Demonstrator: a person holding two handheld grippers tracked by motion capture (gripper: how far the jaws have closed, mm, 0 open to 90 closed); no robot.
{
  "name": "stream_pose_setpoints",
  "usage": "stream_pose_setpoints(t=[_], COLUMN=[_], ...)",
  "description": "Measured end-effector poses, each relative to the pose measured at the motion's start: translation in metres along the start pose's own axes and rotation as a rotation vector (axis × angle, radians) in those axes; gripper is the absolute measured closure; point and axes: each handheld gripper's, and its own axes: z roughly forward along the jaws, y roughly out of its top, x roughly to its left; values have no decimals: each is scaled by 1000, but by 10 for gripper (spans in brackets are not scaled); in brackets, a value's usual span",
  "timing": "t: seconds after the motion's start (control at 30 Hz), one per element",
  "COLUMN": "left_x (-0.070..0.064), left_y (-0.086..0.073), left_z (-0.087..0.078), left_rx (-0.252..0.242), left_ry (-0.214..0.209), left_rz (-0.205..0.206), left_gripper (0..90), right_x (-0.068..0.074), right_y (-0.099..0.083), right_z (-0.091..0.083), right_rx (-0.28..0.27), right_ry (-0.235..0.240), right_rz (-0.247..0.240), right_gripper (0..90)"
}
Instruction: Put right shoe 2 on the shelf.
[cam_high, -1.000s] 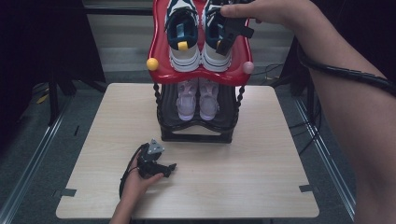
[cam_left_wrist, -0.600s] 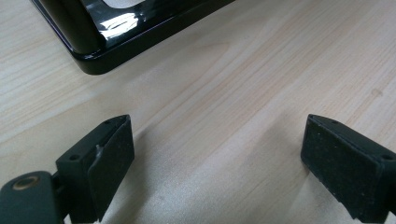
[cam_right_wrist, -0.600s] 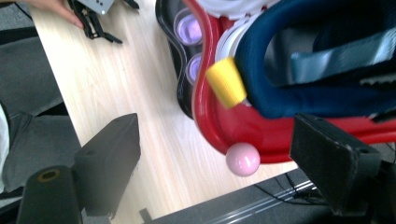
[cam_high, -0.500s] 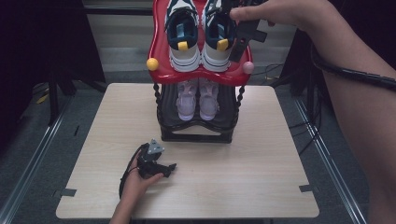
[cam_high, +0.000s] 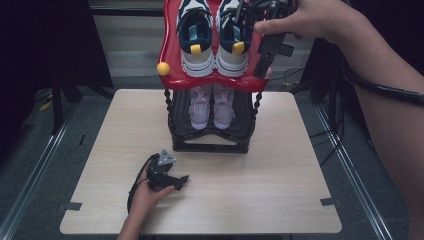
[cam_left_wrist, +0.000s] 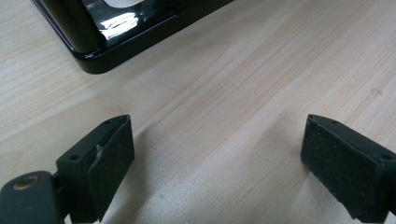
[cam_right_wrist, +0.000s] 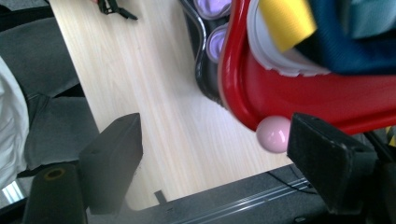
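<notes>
Pale wood table (cam_high: 280, 165) carries a two-tier shoe rack: black lower tier (cam_high: 210, 142) with a lilac pair (cam_high: 212, 106), red top tray (cam_high: 172, 47) with a navy-and-white pair. We note the right gripper (cam_high: 265, 47) held high at the tray's right front corner, just beside the right navy sneaker (cam_high: 232, 40). Its jaws stand wide apart and hold nothing; in the right gripper view one pad sits just beside the pink ball (cam_right_wrist: 273, 134) at the tray's corner. The left gripper (cam_high: 167, 176) rests low on the table in front of the rack, jaws spread, empty, black base edge (cam_left_wrist: 116, 44) ahead of it.

Risks, as we judge them:
- The rack looks tall and narrow, and nothing braces it. A sideways push on the tray or ball could rock it and shift both pairs.
- Closing on the ball or the tray rim instead of the sneaker gives a false grasp.
- The trailing cable (cam_high: 380, 87) could snag on the tray edge.
</notes>
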Motion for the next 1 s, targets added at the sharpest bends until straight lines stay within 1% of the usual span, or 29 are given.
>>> stream_pose_setpoints(t=[0.03,0.07,0.13,0.33,0.37,0.43,0.67,0.77,0.87,0.9,1.0], left_x=[0,0,0,0,0,1,1,1,1,1,1], left_y=[0,0,0,0,0,0,0,0,0,0,0], left_z=[0,0,0,0,0,0,0,0,0,0,0], left_rx=[0,0,0,0,0,-1,-2,-1,-1,-1,-1], left_ry=[0,0,0,0,-1,-2,-2,-2,-2,-2,-2], left_rz=[0,0,0,-1,-1,1,0,2,2,2,2], left_gripper=[93,93,93,93,93,93,93,93,93,93,93], right_x=[1,1,2,6,6,8,12,15,17,18,20], right_y=[-1,-3,-7,-18,-19,-22,-33,-38,-43,-45,-50], right_z=[0,1,1,6,5,7,10,14,18,19,23], right_rx=[-3,3,16,37,46,30,38,42,43,53,55], right_ry=[4,14,17,16,19,14,4,3,-8,-10,-6], right_rz=[3,2,8,11,3,6,10,12,12,9,9], right_gripper=[183,185,185,187,187,187,187,187,186,185,185])
